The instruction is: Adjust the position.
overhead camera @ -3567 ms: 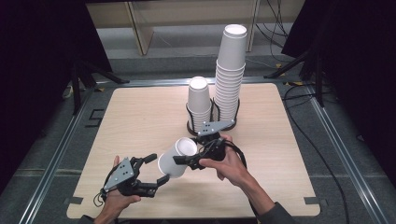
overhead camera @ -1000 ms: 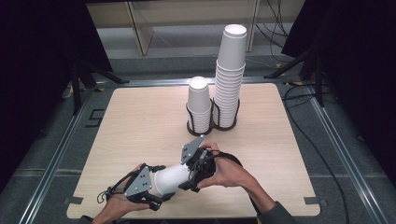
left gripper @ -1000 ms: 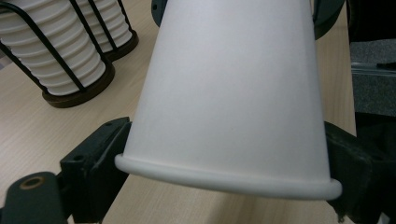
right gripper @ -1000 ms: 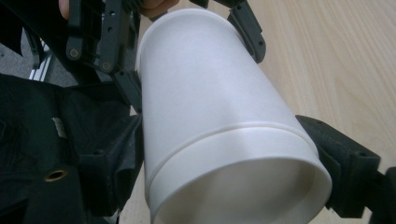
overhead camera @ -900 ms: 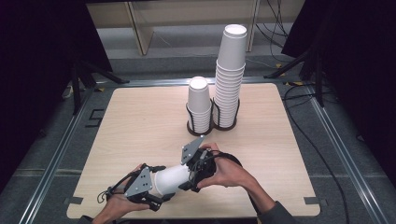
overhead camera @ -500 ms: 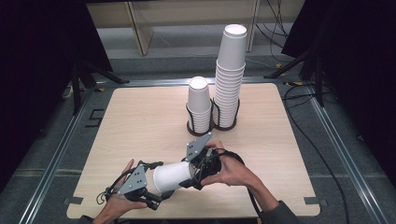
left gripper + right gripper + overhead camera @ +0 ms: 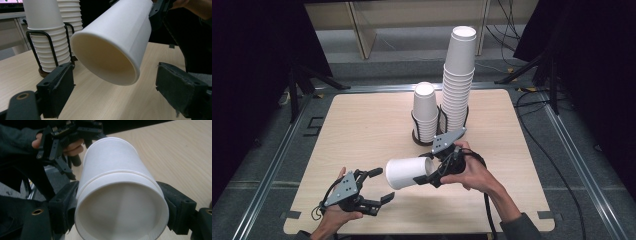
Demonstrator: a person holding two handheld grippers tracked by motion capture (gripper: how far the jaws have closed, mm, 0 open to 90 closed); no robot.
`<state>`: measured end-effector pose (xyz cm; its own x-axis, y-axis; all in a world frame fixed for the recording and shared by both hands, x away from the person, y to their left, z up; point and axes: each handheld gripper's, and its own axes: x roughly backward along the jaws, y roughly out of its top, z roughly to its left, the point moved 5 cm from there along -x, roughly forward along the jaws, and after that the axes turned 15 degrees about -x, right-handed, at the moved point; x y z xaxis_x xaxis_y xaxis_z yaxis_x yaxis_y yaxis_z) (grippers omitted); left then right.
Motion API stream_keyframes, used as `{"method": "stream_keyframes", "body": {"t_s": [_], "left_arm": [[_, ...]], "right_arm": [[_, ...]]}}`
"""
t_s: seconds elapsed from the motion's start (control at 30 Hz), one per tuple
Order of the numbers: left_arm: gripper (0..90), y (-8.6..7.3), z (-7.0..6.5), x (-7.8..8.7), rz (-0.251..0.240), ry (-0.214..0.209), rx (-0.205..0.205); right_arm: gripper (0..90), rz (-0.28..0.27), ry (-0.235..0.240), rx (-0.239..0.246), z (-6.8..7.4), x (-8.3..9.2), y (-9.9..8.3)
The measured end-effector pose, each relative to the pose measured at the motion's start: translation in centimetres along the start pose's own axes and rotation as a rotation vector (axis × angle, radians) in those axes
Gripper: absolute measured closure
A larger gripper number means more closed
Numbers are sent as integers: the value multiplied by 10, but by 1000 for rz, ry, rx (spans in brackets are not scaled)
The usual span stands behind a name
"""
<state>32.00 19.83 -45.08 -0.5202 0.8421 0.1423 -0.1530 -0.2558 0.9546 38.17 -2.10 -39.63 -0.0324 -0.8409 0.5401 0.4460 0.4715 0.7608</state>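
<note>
Right gripper [image 7: 424, 175]: clamped on a white paper cup [image 7: 407, 172], which is held on its side above the near middle of the table [image 7: 362, 125], mouth turned toward the left gripper [image 7: 384, 184]. Left gripper: jaws have just been opening and are seen wide apart, nothing touched; the cup's mouth sits just beyond them. In the left gripper view the cup's open inside is seen between the two pads, clear of both. In the right gripper view the cup's recessed base is seen, with a pad pressed on each side. Behind, a short cup stack [image 7: 425, 112] and a tall cup stack [image 7: 458, 80] are seated in a black wire holder [image 7: 416, 135], well apart from the left gripper.
</note>
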Motion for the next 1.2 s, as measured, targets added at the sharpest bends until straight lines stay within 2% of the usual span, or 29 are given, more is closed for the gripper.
{"method": "stream_keyframes", "body": {"t_s": [0.03,0.17,0.27,0.4,0.6,0.8,0.83,0.87,0.93,0.97,1.03,1.2], "left_arm": [[145,0,1,1,6,4,1],[145,0,1,1,0,10,10],[145,1,0,0,-1,8,11],[142,0,1,-1,10,14,13],[1,1,1,-2,9,27,16],[0,3,-2,-4,-6,10,7],[0,3,-4,-4,-1,6,1],[0,3,-4,-4,0,0,-5],[0,4,-5,-5,-9,-8,-5],[0,4,-6,-4,-13,-11,-8],[0,4,-6,-3,-22,-18,-20],[5,6,-9,-2,-41,-28,-33]], "right_arm": [[246,-6,6,-33,0,2,0],[246,-55,44,-25,0,4,4],[245,-59,69,-30,4,2,4],[245,-66,106,-6,10,-3,6],[246,-48,142,-8,14,-11,5],[246,-36,162,-6,15,-18,3],[246,-27,172,-34,17,-19,2],[246,-32,174,-6,17,-21,2],[246,-28,182,-5,17,-23,2],[246,-21,198,-21,19,-24,1],[245,-25,198,-7,18,-26,1],[245,-12,224,-17,20,-32,-2]]}}
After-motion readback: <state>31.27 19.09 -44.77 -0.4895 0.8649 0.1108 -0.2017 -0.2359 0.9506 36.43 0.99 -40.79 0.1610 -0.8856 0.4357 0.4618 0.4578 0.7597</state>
